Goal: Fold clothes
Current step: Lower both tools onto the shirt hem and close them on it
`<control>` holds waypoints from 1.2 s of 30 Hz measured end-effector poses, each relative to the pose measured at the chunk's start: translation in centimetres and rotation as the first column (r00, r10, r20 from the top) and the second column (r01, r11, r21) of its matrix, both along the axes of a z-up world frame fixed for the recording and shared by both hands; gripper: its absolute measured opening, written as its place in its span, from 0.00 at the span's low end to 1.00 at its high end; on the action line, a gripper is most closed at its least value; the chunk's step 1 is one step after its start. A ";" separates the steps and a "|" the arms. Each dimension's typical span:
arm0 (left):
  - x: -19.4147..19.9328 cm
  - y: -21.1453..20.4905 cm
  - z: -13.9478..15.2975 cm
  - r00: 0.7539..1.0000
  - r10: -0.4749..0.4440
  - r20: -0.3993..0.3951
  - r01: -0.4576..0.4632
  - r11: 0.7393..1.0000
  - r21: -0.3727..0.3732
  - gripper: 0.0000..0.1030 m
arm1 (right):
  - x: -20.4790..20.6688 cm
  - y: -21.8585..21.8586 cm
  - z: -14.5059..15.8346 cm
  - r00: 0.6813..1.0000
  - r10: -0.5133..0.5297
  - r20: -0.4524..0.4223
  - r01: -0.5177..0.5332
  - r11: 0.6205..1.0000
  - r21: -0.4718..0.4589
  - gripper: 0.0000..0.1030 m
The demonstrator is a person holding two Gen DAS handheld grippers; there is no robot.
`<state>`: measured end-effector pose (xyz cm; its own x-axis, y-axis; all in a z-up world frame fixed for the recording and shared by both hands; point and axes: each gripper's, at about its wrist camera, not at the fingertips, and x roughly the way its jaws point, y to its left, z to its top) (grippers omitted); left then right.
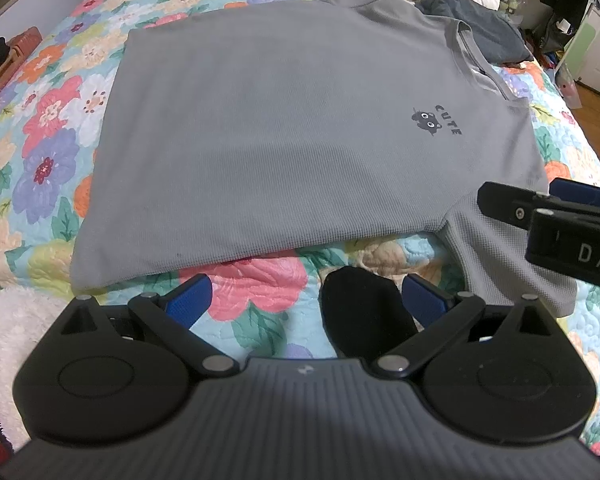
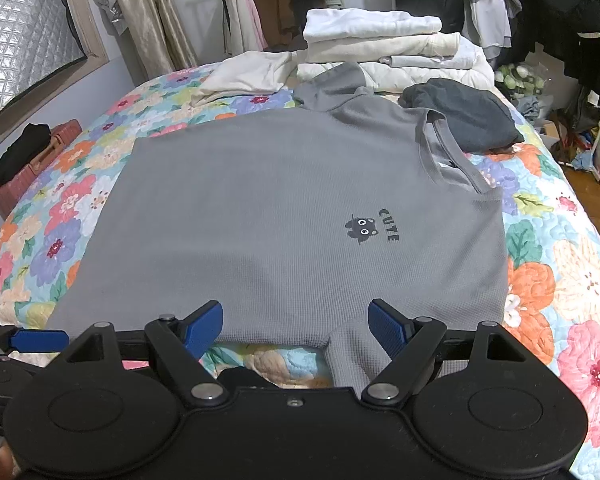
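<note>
1. One grey shirt [image 2: 260, 208] lies flat on the bed [image 2: 560, 280], its neck to the right and a small cat print [image 2: 362, 229] on it. No fold shows yet — all the folding looks still to do.
2. Far back sits a pile of folded white clothes [image 2: 384, 44], so some work looks done.
3. The left tool [image 1: 306, 300] is open, holding nothing, over the near quilt. The right tool [image 2: 296, 320] is open too, over the near sleeve [image 2: 354, 354].
4. The shirt looks soft and bumpy like a waffle — the quilt is puffy with big flowers.

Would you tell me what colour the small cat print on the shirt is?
The cat print is dark charcoal on the grey shirt, clearest in the right wrist view.
</note>
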<state>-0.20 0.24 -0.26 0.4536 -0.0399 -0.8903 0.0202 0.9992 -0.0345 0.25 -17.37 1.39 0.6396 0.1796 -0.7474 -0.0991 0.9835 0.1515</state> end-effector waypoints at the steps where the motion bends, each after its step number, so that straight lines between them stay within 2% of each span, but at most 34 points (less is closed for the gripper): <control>1: 0.0 0.0 0.0 1.000 -0.001 0.000 0.001 1.000 0.000 1.00 | 0.0 0.0 0.0 1.000 0.000 0.000 0.000 1.000 0.000 0.81; 10: 0.7 0.3 -1.2 1.000 0.000 -0.022 -0.001 1.000 -0.005 1.00 | 0.6 -0.4 -0.6 1.000 -0.016 0.005 0.016 1.000 -0.013 0.81; 14: 0.9 1.0 -1.6 1.000 0.012 -0.010 -0.012 0.999 -0.032 1.00 | 1.0 -1.1 -0.9 0.999 -0.035 0.018 0.035 0.999 0.004 0.81; 15: 1.0 1.3 -1.6 1.000 0.020 -0.005 -0.020 0.999 -0.040 1.00 | 1.1 -1.3 -1.0 0.999 -0.031 0.034 0.031 0.999 0.007 0.81; 18: 1.3 2.6 -1.9 0.999 0.054 0.009 -0.054 0.998 -0.036 1.00 | 0.8 -2.6 -1.1 0.987 -0.010 0.162 0.008 1.000 0.012 0.81; 22: 1.9 5.7 -3.0 0.987 0.163 0.007 -0.163 0.987 0.003 0.98 | 1.0 -5.7 -1.2 0.958 -0.067 0.277 0.062 0.998 0.027 0.81; 24: 1.9 8.0 -3.6 0.971 0.240 -0.004 -0.240 0.970 -0.046 0.96 | 1.0 -7.5 -1.5 0.948 -0.084 0.308 0.074 0.996 0.046 0.81; 28: 1.7 11.4 -4.8 0.948 0.314 -0.053 -0.319 0.933 -0.165 0.87 | 1.1 -10.5 -2.6 0.967 -0.102 0.234 0.099 0.995 0.028 0.81; 32: 1.6 11.9 -5.8 0.948 0.309 -0.081 -0.319 0.930 -0.181 0.84 | 0.0 -13.5 -4.6 0.983 -0.152 0.106 0.146 0.987 0.063 0.81; 36: 2.1 11.8 -7.6 0.948 0.276 -0.157 -0.309 0.917 -0.253 0.84 | -1.9 -15.4 -8.1 0.979 -0.203 -0.017 0.203 0.975 0.090 0.81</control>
